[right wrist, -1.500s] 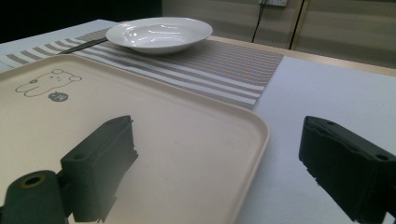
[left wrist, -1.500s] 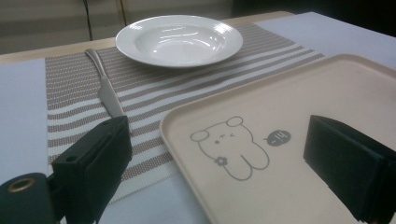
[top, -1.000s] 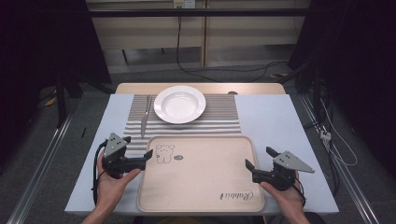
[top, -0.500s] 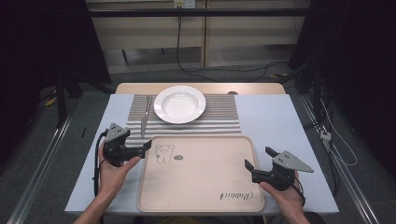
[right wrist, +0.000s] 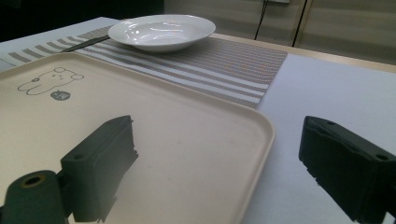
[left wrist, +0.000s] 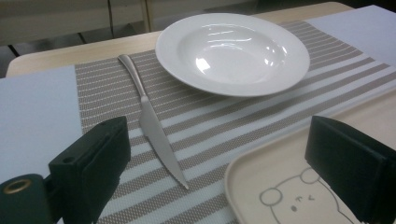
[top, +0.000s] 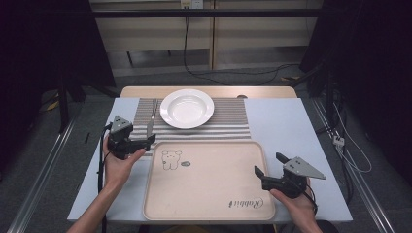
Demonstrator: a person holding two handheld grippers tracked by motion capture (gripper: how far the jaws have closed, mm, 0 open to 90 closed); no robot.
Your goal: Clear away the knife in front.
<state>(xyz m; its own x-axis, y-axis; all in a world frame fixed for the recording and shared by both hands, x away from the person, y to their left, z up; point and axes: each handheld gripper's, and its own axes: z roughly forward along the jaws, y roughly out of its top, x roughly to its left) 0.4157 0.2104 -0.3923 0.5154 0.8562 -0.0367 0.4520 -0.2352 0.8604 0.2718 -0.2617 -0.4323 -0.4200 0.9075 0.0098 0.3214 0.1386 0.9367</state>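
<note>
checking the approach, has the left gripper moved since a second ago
Yes. In the high view the left gripper has gone away from the person, from beside the tray's bear corner up toward the knife on the striped mat.

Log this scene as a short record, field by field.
surface: table with striped mat
plate: white, empty, on mat
knife: on mat, left of plate
tray: beige, empty, near edge
left gripper: open, near knife tip
right gripper: open, at tray's right rim
</note>
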